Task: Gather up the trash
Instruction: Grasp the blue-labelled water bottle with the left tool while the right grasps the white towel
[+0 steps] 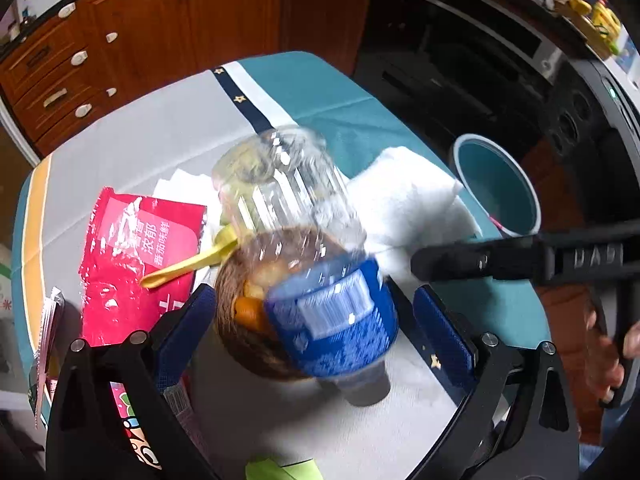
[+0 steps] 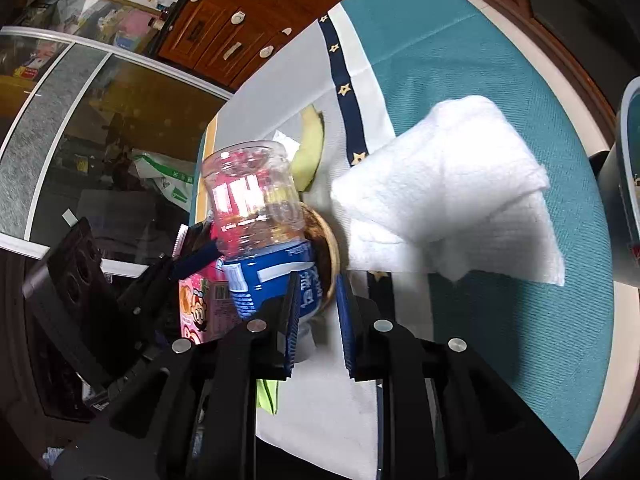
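The left gripper has its jaws wide apart either side of the plastic bottle, which stands cap-down and tilted on the bench, seemingly unclamped. The right gripper jaws are slightly apart, empty. The bottle could topple onto the woven bowl behind it, far from the bin.

Wooden cabinets with white handles line the wall beyond the table. The table carries a cloth in grey and teal, crossed by a navy stripe with gold stars and edged by a yellow band. A woven basket stands on the cloth, holding orange pieces. A dark oven sits to the right. A glass door shows in the right wrist view.
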{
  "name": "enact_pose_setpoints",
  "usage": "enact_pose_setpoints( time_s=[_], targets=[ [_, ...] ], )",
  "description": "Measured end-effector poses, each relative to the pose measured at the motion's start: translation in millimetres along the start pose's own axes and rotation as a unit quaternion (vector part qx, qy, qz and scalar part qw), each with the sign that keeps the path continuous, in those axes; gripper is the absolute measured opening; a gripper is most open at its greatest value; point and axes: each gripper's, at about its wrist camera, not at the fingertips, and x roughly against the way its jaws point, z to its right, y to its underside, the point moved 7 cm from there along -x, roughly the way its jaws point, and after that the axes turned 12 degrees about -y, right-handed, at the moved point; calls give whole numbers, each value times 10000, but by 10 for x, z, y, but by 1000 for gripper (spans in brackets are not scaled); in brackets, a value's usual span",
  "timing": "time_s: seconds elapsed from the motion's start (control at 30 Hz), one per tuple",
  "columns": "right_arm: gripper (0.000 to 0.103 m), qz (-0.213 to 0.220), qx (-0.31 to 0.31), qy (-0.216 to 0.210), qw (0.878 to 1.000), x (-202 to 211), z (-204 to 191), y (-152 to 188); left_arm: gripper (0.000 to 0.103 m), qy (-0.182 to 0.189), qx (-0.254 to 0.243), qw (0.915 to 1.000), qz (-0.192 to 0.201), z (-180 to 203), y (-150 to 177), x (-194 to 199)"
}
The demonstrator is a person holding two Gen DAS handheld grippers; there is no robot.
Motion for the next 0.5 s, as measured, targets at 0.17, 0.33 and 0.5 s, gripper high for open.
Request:
enact_pose_setpoints(
  time_s=[0.17, 0.33, 0.5],
  targets=[
    [31, 282, 141, 156, 9994, 138, 25, -98, 90, -219, -33, 9998, 15, 53, -82, 0],
    [70, 1038, 590, 893, 9888, 524, 69, -280, 90, -552, -127, 9982, -205, 85, -12, -158],
    [83, 1178, 807, 1842, 9725, 602, 351, -469, 78, -501, 15, 9985, -215, 86, 15, -193]
  ],
)
